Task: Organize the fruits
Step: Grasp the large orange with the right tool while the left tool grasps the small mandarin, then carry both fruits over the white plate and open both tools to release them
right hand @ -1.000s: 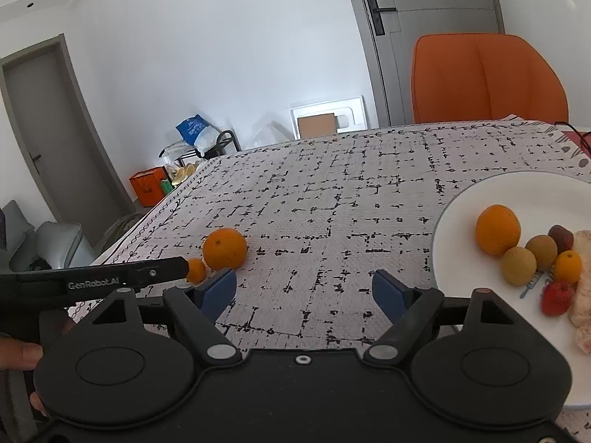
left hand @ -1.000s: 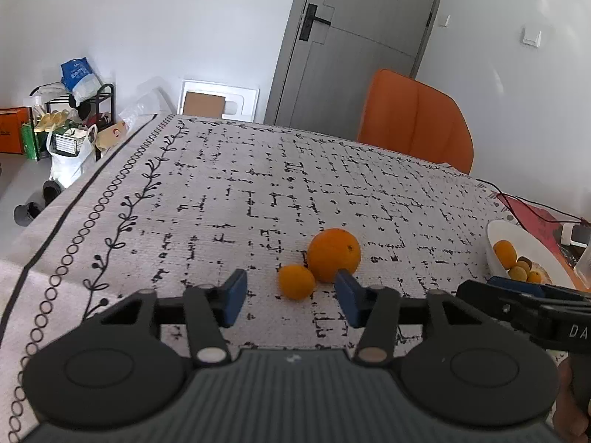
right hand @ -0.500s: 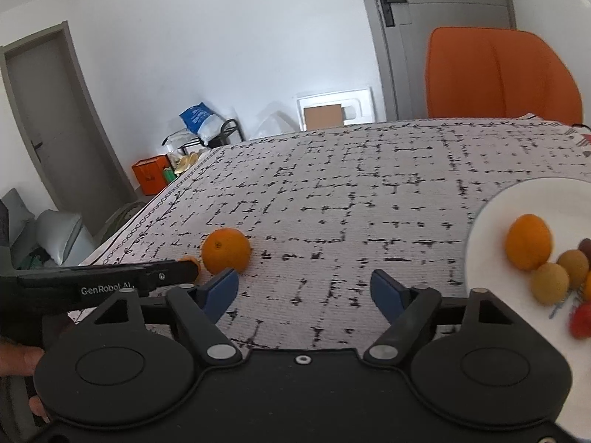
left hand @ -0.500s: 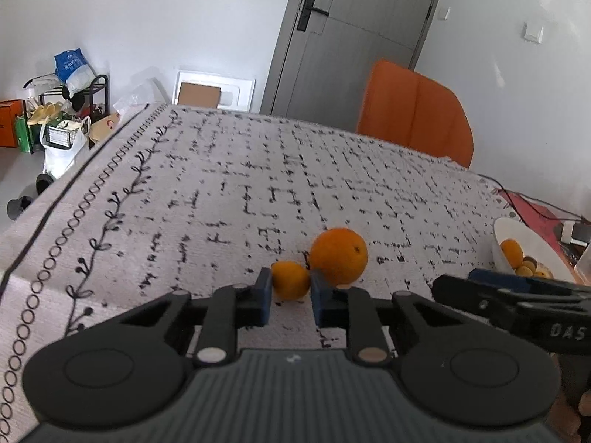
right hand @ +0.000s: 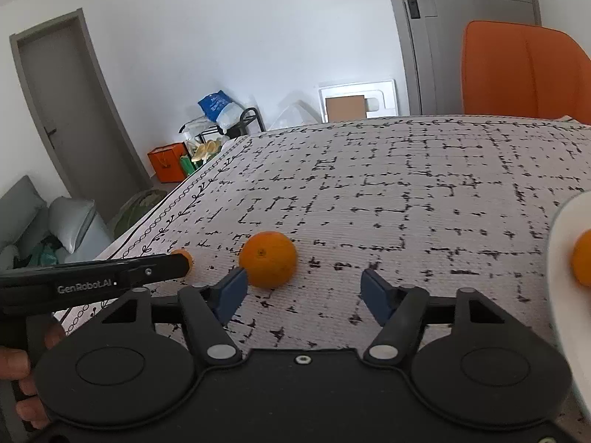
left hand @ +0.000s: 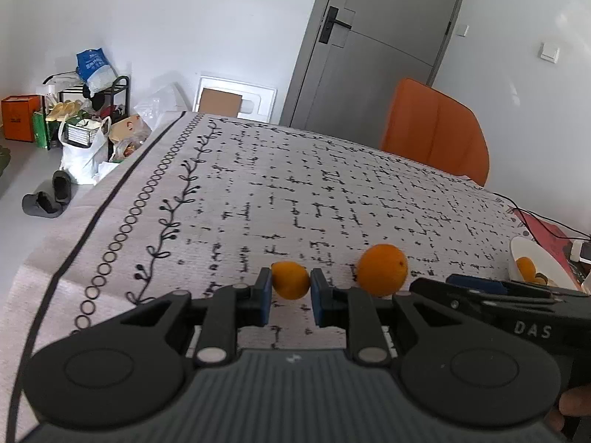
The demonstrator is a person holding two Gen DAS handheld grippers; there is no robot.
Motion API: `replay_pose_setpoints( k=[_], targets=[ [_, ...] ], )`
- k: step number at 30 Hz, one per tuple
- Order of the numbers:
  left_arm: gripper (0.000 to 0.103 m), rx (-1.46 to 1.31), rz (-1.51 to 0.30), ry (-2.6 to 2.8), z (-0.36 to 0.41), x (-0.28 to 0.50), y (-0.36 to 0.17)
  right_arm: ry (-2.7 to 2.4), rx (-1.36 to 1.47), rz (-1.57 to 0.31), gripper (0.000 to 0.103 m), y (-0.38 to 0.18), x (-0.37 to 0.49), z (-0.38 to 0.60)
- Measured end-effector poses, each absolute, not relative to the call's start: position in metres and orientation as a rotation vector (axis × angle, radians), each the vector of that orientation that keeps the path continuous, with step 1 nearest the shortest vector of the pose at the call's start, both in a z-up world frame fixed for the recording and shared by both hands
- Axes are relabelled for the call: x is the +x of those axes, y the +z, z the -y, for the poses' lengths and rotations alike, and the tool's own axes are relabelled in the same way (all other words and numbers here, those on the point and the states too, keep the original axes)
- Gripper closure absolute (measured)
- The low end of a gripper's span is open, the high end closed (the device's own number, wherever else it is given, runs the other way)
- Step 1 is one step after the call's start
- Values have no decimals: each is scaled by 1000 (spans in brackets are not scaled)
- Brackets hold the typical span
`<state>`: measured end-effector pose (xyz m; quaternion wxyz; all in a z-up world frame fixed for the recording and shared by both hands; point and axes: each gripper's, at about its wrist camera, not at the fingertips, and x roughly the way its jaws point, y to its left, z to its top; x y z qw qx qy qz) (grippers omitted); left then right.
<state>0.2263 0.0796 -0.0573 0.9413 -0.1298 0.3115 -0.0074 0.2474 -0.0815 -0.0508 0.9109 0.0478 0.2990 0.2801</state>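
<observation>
Two fruits lie outside the plate, and each has a gripper assigned to it.

Left gripper (left hand: 291, 297): jaws drawn in narrow, both blue pads pressed on the flanks of the small orange fruit (left hand: 290, 280). The fruit sits at the very tips, between the pads and forward of the linkage. Whether it is lifted or resting on the tablecloth (left hand: 295, 192) cannot be told. The grip is taken across the widest part, which should keep a round, smooth fruit from squirting out forward.

Right gripper (right hand: 301, 291): jaws at a middling spread and just now closing, with nothing between them. The large orange (right hand: 267, 259) lies just ahead of the left-side pad, at or very near touching it, and off the centre line of the jaws. The opening looks matched to the fruit's width, but the gripper is judged to need a shift sideways before a grasp can seat.

White plate (right hand: 565, 251): at the far right of the right gripper, well apart from both loose fruits, with another orange (right hand: 583, 257) already on it. It is the evident collection point.

Assessment: pick-up stage; one fruit secured, one not yet enclosed. Risk: the large orange rolling if nudged by a single pad.
</observation>
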Motion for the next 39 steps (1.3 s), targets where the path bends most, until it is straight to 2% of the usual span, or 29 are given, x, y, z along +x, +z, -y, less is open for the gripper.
replay_pose_setpoints(
  k=[15, 17, 18, 39],
  targets=[
    [83, -296, -630, 23, -111, 215, -57, 602, 56, -619, 41, -53, 259, 46],
    [83, -298, -633, 29, -113, 215, -57, 608, 51, -624, 61, -56, 262, 42],
    [83, -298, -632, 31, -114, 215, -56, 604, 45, -633, 64, -57, 263, 41],
    [83, -265, -587, -102, -56, 204, -33, 498, 133, -534, 65, -34, 217, 118]
  ],
)
